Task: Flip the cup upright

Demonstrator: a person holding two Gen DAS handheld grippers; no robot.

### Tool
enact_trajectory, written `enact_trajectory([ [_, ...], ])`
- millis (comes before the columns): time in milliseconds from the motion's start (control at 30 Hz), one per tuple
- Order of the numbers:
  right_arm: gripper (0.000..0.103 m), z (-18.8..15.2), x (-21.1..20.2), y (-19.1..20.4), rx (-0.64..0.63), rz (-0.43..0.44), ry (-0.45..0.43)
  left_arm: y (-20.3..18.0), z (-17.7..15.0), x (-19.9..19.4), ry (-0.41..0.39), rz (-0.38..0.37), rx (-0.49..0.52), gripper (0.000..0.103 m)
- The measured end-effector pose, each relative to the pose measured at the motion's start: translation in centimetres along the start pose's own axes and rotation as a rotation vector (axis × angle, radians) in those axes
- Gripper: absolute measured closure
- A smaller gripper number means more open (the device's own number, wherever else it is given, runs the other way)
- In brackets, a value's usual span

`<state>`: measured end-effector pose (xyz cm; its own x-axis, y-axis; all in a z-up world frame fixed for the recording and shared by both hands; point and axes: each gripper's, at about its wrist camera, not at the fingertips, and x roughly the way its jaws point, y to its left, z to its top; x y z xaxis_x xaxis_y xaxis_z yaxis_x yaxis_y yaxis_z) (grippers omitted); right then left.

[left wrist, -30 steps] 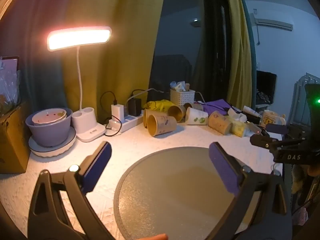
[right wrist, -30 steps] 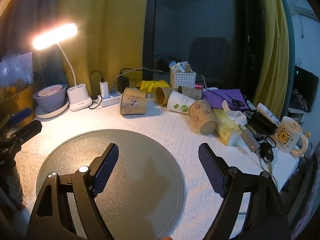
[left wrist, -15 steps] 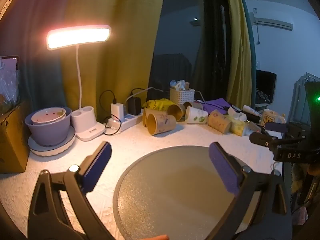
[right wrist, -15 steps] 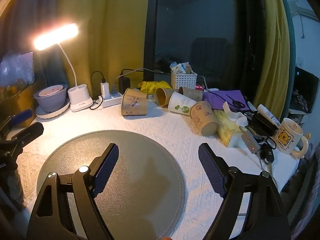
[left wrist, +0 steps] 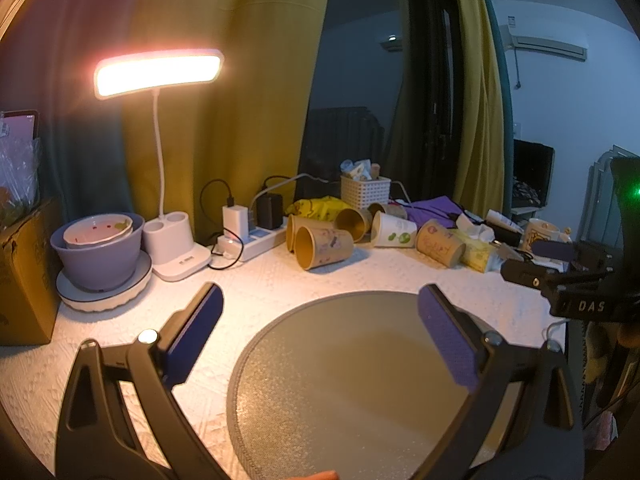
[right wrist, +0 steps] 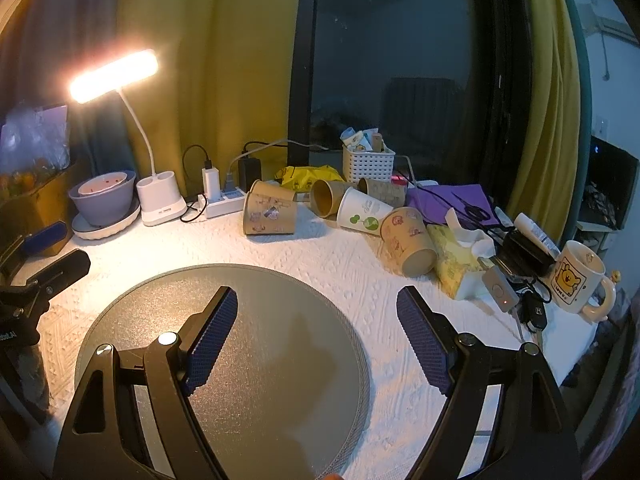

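Several paper cups lie on their sides at the back of the table: a brown cup (left wrist: 323, 246) (right wrist: 269, 214) nearest, a white cup with green print (left wrist: 393, 229) (right wrist: 363, 213), and a brown cup (left wrist: 439, 243) (right wrist: 409, 241) to the right. A round grey mat (left wrist: 352, 376) (right wrist: 224, 352) lies in front. My left gripper (left wrist: 320, 332) is open and empty above the mat. My right gripper (right wrist: 316, 332) is open and empty over the mat's right part. Each gripper also shows in the other's view: the right one (left wrist: 560, 280) and the left one (right wrist: 44, 268).
A lit desk lamp (left wrist: 160, 72) and stacked bowls (left wrist: 100, 248) stand at the left, with a power strip (left wrist: 248, 236) beside them. A white basket (right wrist: 368, 164), tissue pack (right wrist: 456, 256), bear mug (right wrist: 576, 280) and keys (right wrist: 532, 312) crowd the right. A cardboard box (left wrist: 24, 272) is far left.
Both grippers have drifted only slightly; the scene sits a little lower and closer in the right wrist view. Nothing was grasped or moved.
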<state>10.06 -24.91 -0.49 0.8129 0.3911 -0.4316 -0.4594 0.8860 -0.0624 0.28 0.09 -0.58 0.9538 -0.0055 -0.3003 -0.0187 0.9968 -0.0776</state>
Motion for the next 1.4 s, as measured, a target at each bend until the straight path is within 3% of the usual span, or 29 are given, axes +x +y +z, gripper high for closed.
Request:
enact_trajectory([
  [1400,0.018,0.45,-0.15,-0.25,0.001,0.0,-0.009,0.24,0.01,0.1,0.003,0.0,0.002,0.004],
])
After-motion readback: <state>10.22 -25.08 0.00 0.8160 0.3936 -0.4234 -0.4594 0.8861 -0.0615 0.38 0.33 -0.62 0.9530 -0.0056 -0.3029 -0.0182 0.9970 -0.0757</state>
